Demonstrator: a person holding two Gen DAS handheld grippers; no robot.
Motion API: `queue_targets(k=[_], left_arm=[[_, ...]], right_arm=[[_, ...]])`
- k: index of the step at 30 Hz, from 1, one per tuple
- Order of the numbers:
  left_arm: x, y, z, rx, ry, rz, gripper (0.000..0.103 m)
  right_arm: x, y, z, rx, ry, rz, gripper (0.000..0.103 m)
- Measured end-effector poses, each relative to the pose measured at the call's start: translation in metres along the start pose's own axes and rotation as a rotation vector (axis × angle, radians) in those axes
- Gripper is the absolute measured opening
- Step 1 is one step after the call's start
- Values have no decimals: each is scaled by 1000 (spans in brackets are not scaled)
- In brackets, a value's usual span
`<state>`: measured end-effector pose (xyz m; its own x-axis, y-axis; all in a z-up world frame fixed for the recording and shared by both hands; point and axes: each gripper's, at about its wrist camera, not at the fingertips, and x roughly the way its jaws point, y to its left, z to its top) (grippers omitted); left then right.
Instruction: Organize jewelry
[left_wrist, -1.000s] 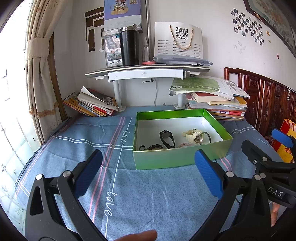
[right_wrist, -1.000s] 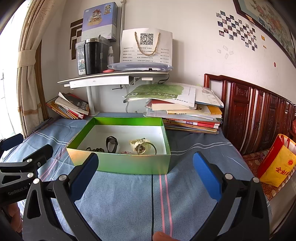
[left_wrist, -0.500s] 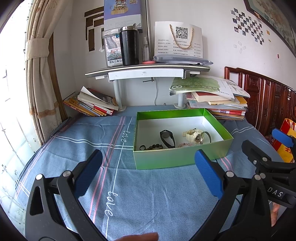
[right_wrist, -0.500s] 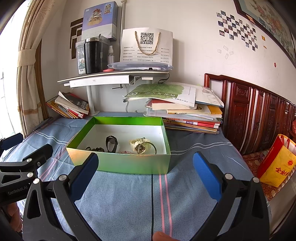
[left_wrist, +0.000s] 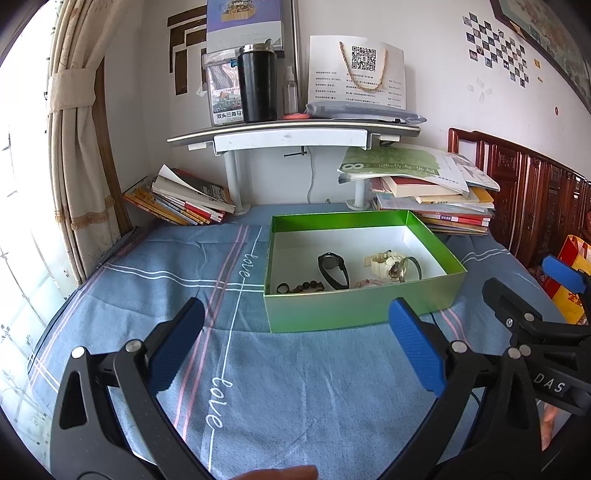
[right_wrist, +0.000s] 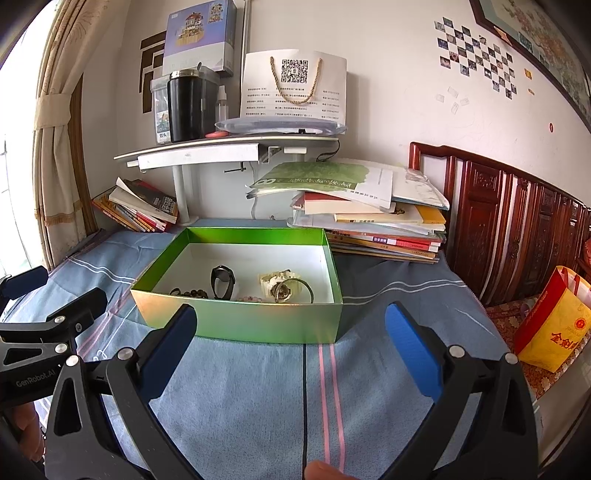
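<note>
Jewelry sits inside a green box (left_wrist: 364, 301) on the blue-clothed bench (left_wrist: 280, 387): a black watch (left_wrist: 332, 268), a cream watch (left_wrist: 382, 260), a dark bead bracelet (left_wrist: 308, 286) and a pinkish bead bracelet (left_wrist: 369, 283). From the right wrist view the box's near wall cuts off the lower parts of these pieces, and a metallic piece lying against the cream watch is hard to make out. Left claw (left_wrist: 295, 343) and right claw (right_wrist: 288, 347) both hover spread wide and empty, short of the box.
</note>
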<state>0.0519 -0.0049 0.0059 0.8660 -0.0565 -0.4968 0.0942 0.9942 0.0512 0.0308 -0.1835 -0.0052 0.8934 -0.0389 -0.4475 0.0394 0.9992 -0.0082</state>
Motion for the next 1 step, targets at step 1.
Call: queue_targets(k=[1], left_arm=[[2,0,-1,-1,6,-1,99]], right_arm=[[3,-1,-1,1,9,6,100]])
